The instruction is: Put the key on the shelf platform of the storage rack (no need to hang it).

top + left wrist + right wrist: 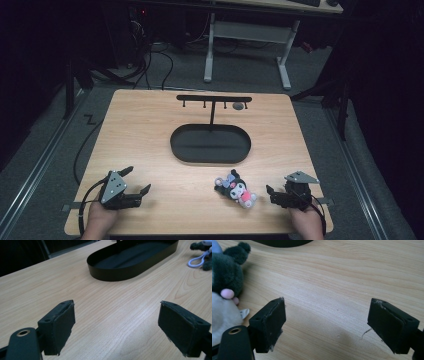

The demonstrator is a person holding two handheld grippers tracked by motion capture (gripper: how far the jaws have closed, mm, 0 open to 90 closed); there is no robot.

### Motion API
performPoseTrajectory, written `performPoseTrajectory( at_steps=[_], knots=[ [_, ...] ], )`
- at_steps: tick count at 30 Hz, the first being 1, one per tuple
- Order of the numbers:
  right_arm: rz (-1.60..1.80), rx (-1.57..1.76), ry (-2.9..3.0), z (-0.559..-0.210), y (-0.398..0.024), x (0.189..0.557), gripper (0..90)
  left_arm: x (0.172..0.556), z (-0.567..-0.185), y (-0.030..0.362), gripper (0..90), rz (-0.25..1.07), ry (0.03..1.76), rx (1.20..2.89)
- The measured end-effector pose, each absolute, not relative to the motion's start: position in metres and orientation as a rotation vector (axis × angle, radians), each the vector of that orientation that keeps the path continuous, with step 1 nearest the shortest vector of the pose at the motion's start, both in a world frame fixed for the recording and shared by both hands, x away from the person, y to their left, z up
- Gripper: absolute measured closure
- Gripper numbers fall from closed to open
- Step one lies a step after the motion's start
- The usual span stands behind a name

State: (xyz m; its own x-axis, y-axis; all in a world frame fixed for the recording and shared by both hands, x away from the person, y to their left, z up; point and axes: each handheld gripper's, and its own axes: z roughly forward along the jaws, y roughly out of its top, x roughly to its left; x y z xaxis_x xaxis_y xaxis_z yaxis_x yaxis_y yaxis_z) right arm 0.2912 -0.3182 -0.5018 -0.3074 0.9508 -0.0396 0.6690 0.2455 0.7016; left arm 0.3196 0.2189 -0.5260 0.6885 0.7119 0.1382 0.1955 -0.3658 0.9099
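A small plush toy [235, 188], black, white and pink, lies on the wooden table [150, 130] near the front, right of centre. My right gripper [270, 195] rests just right of it, open and holding nothing. In the right gripper view the plush toy [224, 290] sits left of the open right gripper [327, 322], outside the jaws. My left gripper [139, 179] rests open and holding nothing at the front left. In the left gripper view the open left gripper [116, 325] faces bare wood, with the plush toy [203, 255] and its white loop [197, 262] far to the right.
A black oval tray [176, 145] sits mid-table, with a black T-shaped hook rack [214, 98] rising from its far side; a small grey object [239, 105] is at one hook. The tray [112, 275] lies ahead of the left gripper. A white desk frame [285, 65] stands beyond the table.
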Motion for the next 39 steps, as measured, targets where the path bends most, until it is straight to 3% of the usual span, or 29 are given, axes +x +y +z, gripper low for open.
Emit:
performPoseTrajectory(
  at_steps=[16,39],
  knots=[
    [0.732,1.487,2.18,-0.476,-0.299,0.305,15.1,0.323,-0.522,0.224,15.1,0.606,0.7,1.847],
    [0.606,1.5,2.356,-0.47,-0.287,0.33,14.7,0.321,-0.522,0.22,15.1,0.61,0.661,1.867]
  ],
)
